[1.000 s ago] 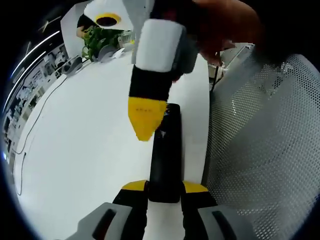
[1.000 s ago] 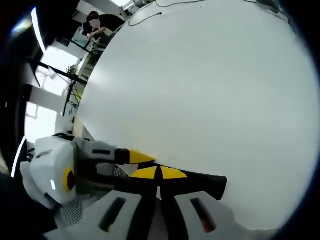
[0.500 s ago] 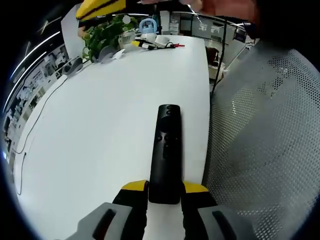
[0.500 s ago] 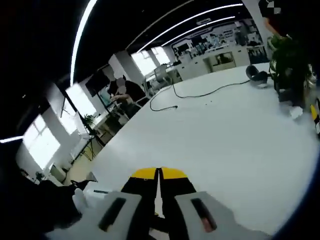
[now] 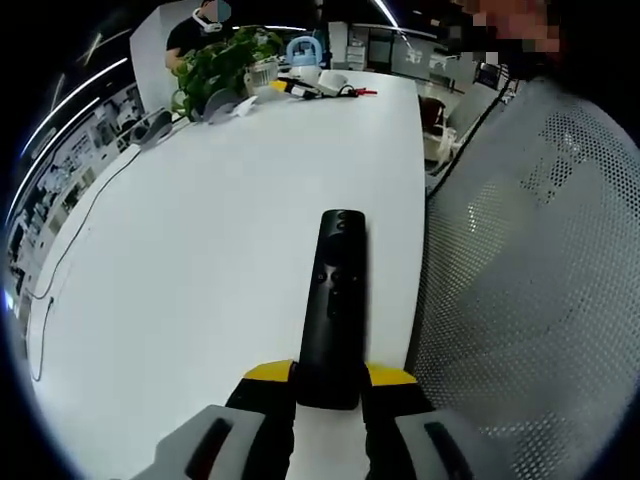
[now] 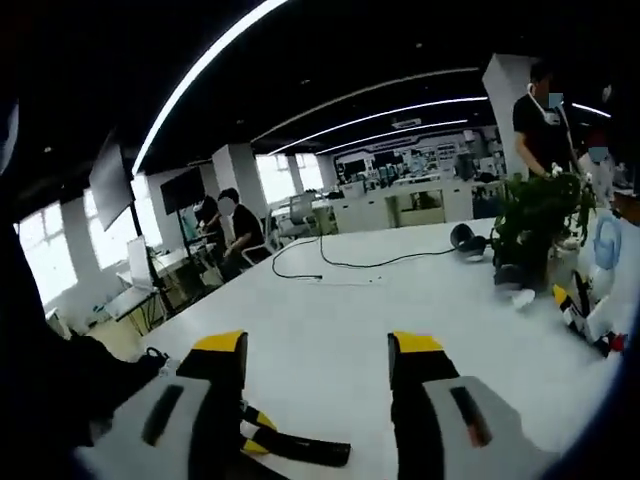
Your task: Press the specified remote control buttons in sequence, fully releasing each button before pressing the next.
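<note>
Right tool [image 6: 315, 350] has lifted off and its jaws have parted since 0.5 s ago. Left tool [image 5: 330, 375] stays clamped on the remote [image 5: 333, 300]. White desk [image 5: 200, 240], open-plan office.

— Any lettering on the remote control [image 5: 333, 300]?
— Button marks there, too small and blurred to read.
— Labels on the yellow-tipped gripper [image 6: 318, 365]?
— None legible. Far wall displays just a bright smear.
</note>
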